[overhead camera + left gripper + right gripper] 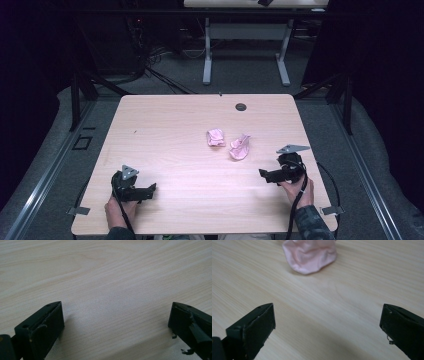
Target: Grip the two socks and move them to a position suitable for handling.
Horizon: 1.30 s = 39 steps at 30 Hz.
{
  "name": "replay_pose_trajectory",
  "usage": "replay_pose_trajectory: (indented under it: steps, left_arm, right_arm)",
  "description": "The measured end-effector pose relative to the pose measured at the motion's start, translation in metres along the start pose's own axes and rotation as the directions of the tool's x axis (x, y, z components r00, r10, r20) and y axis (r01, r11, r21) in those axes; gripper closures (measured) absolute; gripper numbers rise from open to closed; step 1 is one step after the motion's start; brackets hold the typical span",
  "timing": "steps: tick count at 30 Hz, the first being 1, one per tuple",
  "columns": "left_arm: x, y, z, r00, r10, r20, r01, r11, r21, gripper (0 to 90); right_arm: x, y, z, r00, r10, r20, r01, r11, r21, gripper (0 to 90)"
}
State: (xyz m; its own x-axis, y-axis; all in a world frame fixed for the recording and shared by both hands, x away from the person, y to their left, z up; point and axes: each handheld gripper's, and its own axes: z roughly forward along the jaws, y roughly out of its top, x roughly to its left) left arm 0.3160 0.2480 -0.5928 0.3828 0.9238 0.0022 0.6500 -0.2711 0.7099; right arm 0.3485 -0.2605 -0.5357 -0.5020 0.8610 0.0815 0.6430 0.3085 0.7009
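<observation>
Two crumpled pink cloth pieces lie near the table's middle right: one pink piece to the left, another pink piece beside it. My right gripper rests low at the table's right side, open, jaws wide apart over bare wood, pointing toward the nearer pink piece a short way ahead. At the front left my left gripper is open too, with bare wood between its jaws and far from both pieces.
The light wood table has a round cable hole near its far edge. Metal clips sit at the front corners. Beyond the table stand the legs of another desk on grey floor, with dark frame posts at both sides.
</observation>
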Motion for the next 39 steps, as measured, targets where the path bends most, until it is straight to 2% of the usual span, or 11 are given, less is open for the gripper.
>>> replay_pose_trajectory:
  steps: [5, 10, 18, 19, 21, 23, 24, 29, 32, 35, 39]
  left_arm:
    - [0.000, 0.000, 0.000, 1.0000, -0.003, -0.001, 0.003, 1.0000, -0.002, 0.3]
    - [0.000, 0.000, 0.000, 1.0000, -0.004, -0.002, 0.004, 1.0000, -0.001, 0.3]
    - [0.000, 0.000, 0.000, 0.9999, -0.009, -0.006, 0.009, 1.0000, -0.003, 0.3]
    - [0.000, 0.000, 0.000, 0.9999, -0.009, -0.007, 0.009, 1.0000, -0.002, 0.3]
    - [0.000, 0.000, 0.000, 0.9999, -0.009, -0.006, 0.009, 1.0000, -0.003, 0.3]
    - [0.000, 0.000, 0.000, 0.9999, -0.009, -0.006, 0.009, 1.0000, -0.003, 0.3]
    - [0.000, 0.000, 0.000, 0.9999, -0.009, -0.007, 0.009, 1.0000, -0.003, 0.3]
    - [0.000, 0.000, 0.000, 0.9999, -0.009, -0.006, 0.009, 1.0000, -0.003, 0.3]
    - [0.000, 0.000, 0.000, 0.9999, -0.008, -0.006, 0.008, 1.0000, -0.003, 0.4]
    - [0.000, 0.000, 0.000, 0.9999, -0.008, -0.006, 0.008, 1.0000, -0.003, 0.4]
    - [0.000, 0.000, 0.000, 0.9999, -0.008, -0.006, 0.008, 1.0000, -0.003, 0.4]
  right_arm:
    - [0.008, 0.028, 0.014, 0.9983, -0.053, -0.024, 0.053, 0.999, 0.004, 0.0]
    - [0.014, 0.057, 0.032, 0.9957, -0.081, -0.045, 0.081, 0.997, 0.003, 0.3]
    - [0.016, 0.090, 0.069, 0.9914, -0.127, -0.029, 0.128, 0.991, 0.029, 7.5]
    - [0.017, 0.093, 0.075, 0.9913, -0.127, -0.034, 0.128, 0.991, 0.025, 10.7]
    - [0.020, 0.096, 0.089, 0.9861, -0.166, -0.014, 0.166, 0.985, 0.043, 15.8]
    - [0.018, 0.096, 0.102, 0.9866, -0.163, -0.010, 0.163, 0.983, 0.084, 18.0]
    - [0.017, 0.094, 0.109, 0.9891, -0.147, -0.013, 0.147, 0.985, 0.086, 24.6]
    - [0.012, 0.087, 0.129, 0.9910, -0.134, 0.001, 0.132, 0.979, 0.152, 34.2]
    - [0.013, 0.085, 0.129, 0.9918, -0.128, -0.004, 0.127, 0.982, 0.136, 46.7]
    - [0.015, 0.085, 0.128, 0.9906, -0.137, -0.002, 0.136, 0.982, 0.130, 64.5]
    - [0.016, 0.085, 0.127, 0.9902, -0.139, 0.008, 0.137, 0.982, 0.129, 73.8]
